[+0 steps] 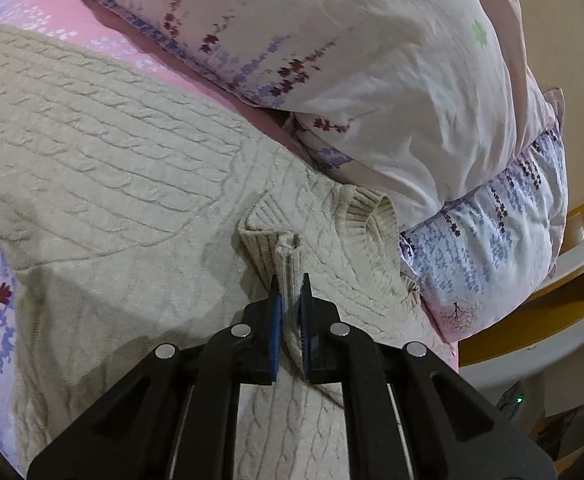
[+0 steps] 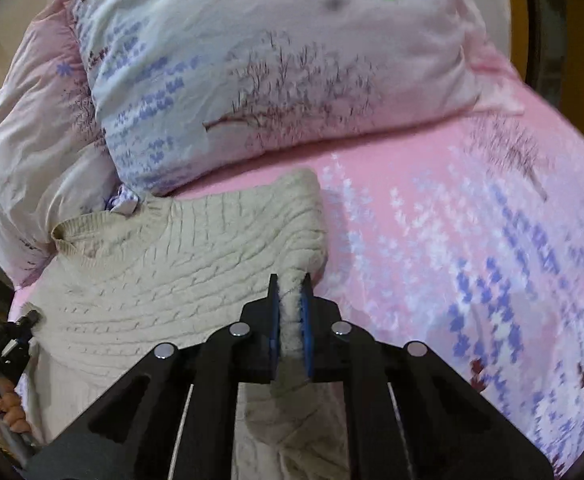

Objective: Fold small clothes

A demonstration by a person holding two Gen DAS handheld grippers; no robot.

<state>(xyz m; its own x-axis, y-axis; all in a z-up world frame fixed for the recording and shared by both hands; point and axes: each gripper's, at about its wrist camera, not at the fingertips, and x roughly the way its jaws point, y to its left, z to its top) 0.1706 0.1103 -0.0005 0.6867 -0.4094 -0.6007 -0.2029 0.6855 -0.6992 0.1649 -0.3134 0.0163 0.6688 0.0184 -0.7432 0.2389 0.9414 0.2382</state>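
Observation:
A cream cable-knit sweater (image 1: 103,168) lies spread on the pink floral bed sheet (image 1: 71,8). My left gripper (image 1: 289,292) is shut on a pinched fold of the knit beside the ribbed neckline (image 1: 368,216). In the right wrist view the same sweater (image 2: 179,264) lies folded, and my right gripper (image 2: 290,292) is shut on its right edge, with fluffy knit squeezed between the blue pads. The left gripper (image 2: 19,324) shows at the far left of that view, held by a hand (image 2: 9,408).
A large floral pillow (image 1: 352,64) and a bunched duvet (image 1: 492,248) lie just behind the sweater. A wooden bed frame (image 1: 564,272) curves at the right. In the right wrist view the pillow (image 2: 275,56) sits at the top and open pink sheet (image 2: 472,240) stretches to the right.

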